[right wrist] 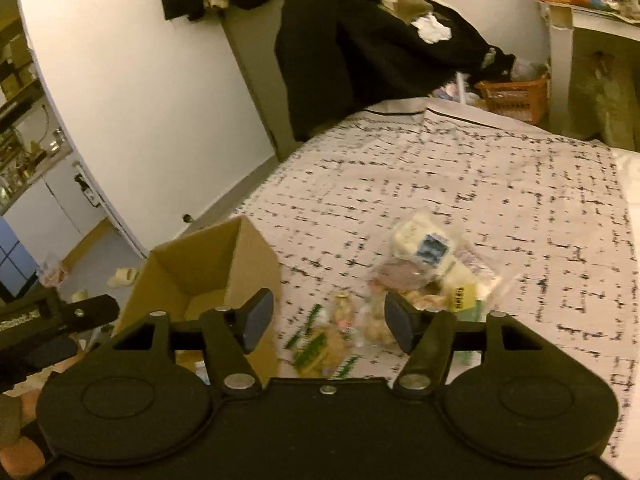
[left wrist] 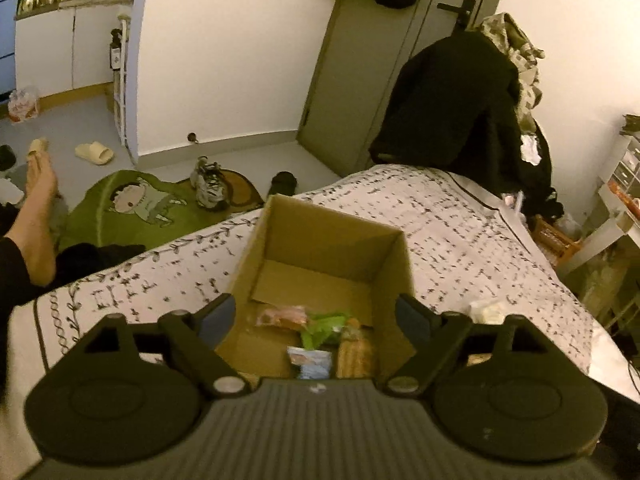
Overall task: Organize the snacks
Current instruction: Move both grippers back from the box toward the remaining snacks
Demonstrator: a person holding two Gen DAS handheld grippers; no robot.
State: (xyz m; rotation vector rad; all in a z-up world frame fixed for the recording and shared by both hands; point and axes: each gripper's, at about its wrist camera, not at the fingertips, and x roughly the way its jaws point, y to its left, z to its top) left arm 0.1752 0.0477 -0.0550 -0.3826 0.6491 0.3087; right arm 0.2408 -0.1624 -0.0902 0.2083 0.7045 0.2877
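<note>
Left gripper held above open cardboard box, fingers spread wide, nothing between them. Box set on patterned bedspread. Snack packets seen on box floor: pink packet, green packet, blue-white packet, tan packet (all blurred). Pale packet lies on bedspread just right of box.

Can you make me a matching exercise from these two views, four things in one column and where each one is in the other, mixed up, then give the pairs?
Things:
1. Bright green crinkly snack wrapper
2. Pale cream snack bag with a blue label
3. Green cartoon floor rug
4. Black jacket

Places:
A. On the floor beside the bed
B. Inside the open brown cardboard box
C. Draped at the far end of the bed
D. Loose on the patterned white bedspread, outside the box

Pairs: 1-B, 2-D, 3-A, 4-C
</note>
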